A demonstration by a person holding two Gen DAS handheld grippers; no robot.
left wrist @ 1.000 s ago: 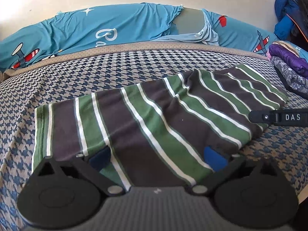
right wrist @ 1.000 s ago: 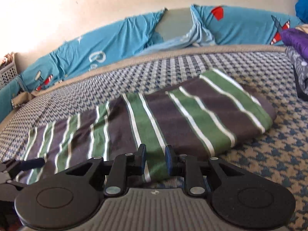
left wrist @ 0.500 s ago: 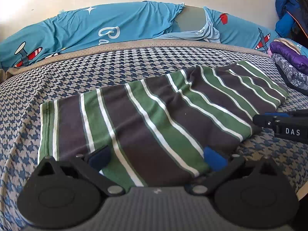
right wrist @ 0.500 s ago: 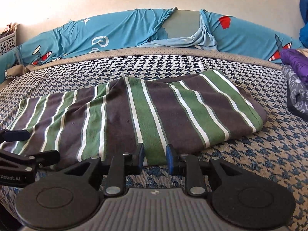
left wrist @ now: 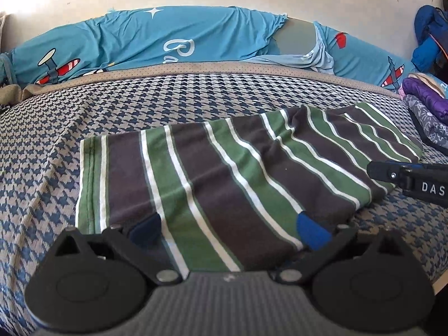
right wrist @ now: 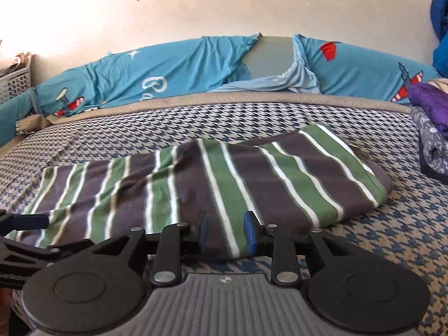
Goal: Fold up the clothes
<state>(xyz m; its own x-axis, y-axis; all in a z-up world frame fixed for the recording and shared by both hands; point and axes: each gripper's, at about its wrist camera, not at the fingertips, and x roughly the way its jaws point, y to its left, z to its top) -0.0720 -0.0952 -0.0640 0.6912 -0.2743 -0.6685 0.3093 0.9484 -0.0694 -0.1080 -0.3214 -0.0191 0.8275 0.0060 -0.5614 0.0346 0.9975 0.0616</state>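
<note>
Two tools at the near edge of a striped garment on a bed

Two tools are seen over one folded striped garment (left wrist: 238, 179), which is laid flat on the houndstooth bedspread (left wrist: 84, 106); its stripes are green, dark grey and white, and a slight ridge is raised along its far edge in the right wrist view. The left tool (left wrist: 229, 231) is held wide apart, its blue pads (left wrist: 312, 235) set over the near hem of the garment, with nothing gripped between them; whether the pads are touching the cloth cannot be told. The right tool (right wrist: 225, 236) is set at a narrower gap, the near edge of the garment lying between its two pads (right wrist: 249, 236), which are not closed on it. The tip of the right tool is also caught at the right edge of the left wrist view, just beside the garment's right end. Blue patterned pillows (left wrist: 168, 36) are lined along the wall at the head of the bed; a pile of purple and grey clothes (left wrist: 428, 103) is stacked at the right edge of the bed, well apart from the garment; a white basket (right wrist: 14, 81) is seen at the far left.
</note>
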